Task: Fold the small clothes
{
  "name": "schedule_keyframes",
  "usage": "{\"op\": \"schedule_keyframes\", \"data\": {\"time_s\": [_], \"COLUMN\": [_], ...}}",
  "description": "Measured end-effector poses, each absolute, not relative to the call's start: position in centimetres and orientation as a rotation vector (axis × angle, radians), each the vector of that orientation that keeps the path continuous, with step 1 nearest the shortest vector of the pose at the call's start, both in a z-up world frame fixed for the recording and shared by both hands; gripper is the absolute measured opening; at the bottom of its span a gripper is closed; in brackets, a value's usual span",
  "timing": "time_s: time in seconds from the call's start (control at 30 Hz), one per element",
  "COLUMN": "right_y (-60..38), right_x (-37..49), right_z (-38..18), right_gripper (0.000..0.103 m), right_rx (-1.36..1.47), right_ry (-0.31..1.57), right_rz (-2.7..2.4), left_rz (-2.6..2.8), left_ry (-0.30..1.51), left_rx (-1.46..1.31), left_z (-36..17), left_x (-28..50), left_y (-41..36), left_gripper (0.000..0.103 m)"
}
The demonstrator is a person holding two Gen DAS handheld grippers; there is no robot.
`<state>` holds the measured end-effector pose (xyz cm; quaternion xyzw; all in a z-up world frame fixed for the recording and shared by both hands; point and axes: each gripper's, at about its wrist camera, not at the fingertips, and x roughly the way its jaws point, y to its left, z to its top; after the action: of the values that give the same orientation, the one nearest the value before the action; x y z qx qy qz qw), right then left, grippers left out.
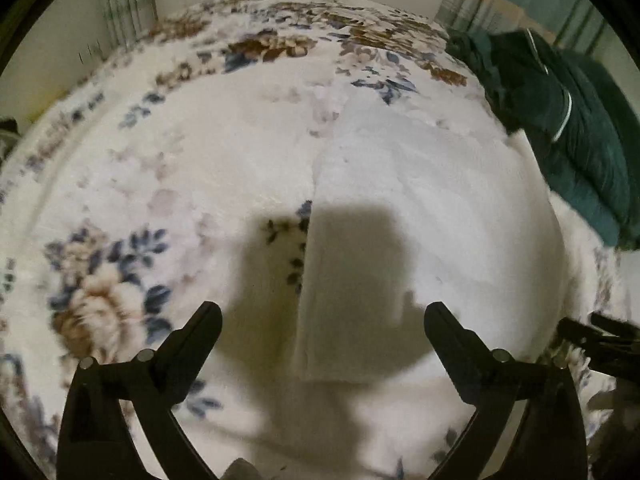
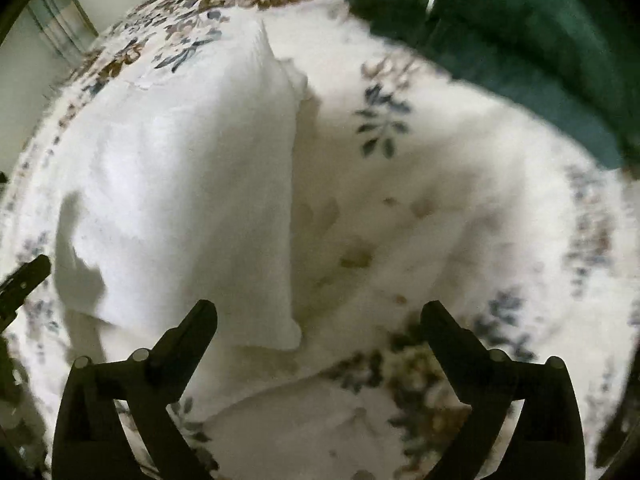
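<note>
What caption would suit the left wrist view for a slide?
Open left gripper above a folded white cloth on a floral fleece blanket, dark green garments piled at the right.

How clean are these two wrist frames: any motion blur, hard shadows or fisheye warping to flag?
Left wrist view: a hard dark shadow falls across the folded white cloth and the floral blanket; the fisheye bows the bed outward, and edges are slightly soft. Right wrist view: heavier motion smear, worst on the dark green garment and the blanket's print, with the open right claw dim against it.

White cloth (image 1: 420,216); blue/brown floral blanket (image 1: 120,184); dk green clothes (image 1: 568,128).
</note>
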<state>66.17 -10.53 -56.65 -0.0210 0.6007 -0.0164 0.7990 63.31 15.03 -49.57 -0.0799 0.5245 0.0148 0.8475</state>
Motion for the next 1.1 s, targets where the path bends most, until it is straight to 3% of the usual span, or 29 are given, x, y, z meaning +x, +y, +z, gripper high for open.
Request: {"op": "schedule_keyframes", "data": {"time_s": [0.47, 0.83, 1.1], "right_y": [-7.7, -7.9, -7.6], "right_x": [55.5, 41.7, 30.5], "right_z": [-40.2, -21.7, -9.2], "right_gripper": [0.103, 0.103, 0.103], "right_rx": [-0.097, -0.100, -0.105], "right_ry": [1.120, 0.957, 0.819], "right_rz": [-0.162, -0.169, -0.134], "left_rz": [0.088, 0.086, 0.074], "left_ry": [1.007, 0.835, 0.764], "left_rx": [-0.072, -0.038, -0.038], "left_z": [-36.1, -20.1, -11.5], "left_x": [53.9, 41.8, 33.0], "left_y": [11.3, 9.2, 7.4], "left_gripper": [0.103, 0.103, 0.103]}}
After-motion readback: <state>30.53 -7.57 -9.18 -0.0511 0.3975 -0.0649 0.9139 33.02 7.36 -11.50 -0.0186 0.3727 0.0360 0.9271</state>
